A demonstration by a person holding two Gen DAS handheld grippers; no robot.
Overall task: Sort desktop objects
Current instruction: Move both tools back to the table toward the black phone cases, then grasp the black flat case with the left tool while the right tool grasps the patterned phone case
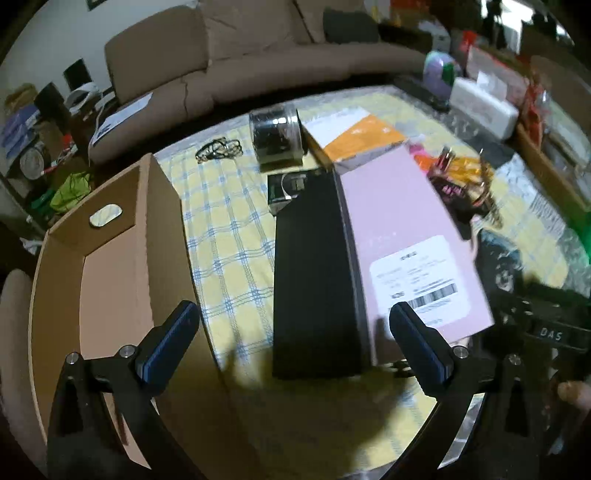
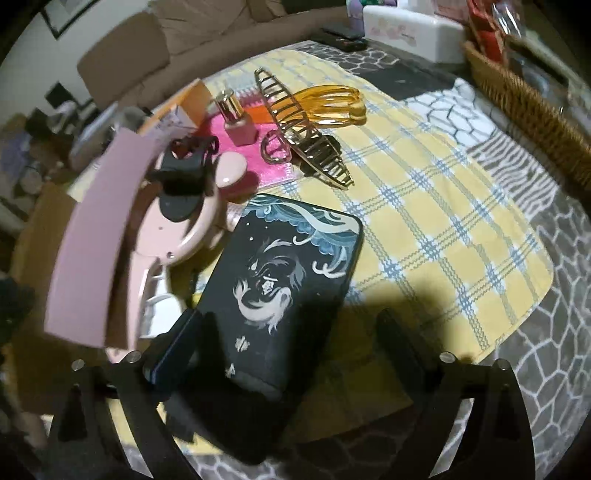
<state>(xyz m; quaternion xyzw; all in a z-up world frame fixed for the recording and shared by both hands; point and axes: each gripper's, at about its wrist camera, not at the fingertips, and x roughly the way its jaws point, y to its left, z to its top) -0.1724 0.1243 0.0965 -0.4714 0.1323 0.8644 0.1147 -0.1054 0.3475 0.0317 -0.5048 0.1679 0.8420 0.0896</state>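
Note:
My left gripper (image 1: 295, 339) is open, its fingers either side of the near end of a long box (image 1: 391, 236) with a black side and a pink top bearing a barcode label. The box looks tilted above the yellow checked cloth (image 1: 229, 236); it also shows in the right wrist view (image 2: 96, 236). An open cardboard box (image 1: 110, 266) stands at the left. My right gripper (image 2: 291, 343) is open over a black case with a white dragon drawing (image 2: 280, 291). Beyond it lie a gold hair claw (image 2: 303, 140), an amber hair claw (image 2: 332, 103), a pink bottle (image 2: 236, 118) and a pink ring-shaped device (image 2: 184, 221).
A clear jar with dark contents (image 1: 277, 136), an orange-and-white box (image 1: 358, 136), a small black box (image 1: 288, 184) and a dark cord (image 1: 218, 149) lie farther back. A wicker basket (image 2: 524, 110) and a white tissue box (image 2: 410, 29) stand at the table's far right. A sofa (image 1: 229, 66) is behind.

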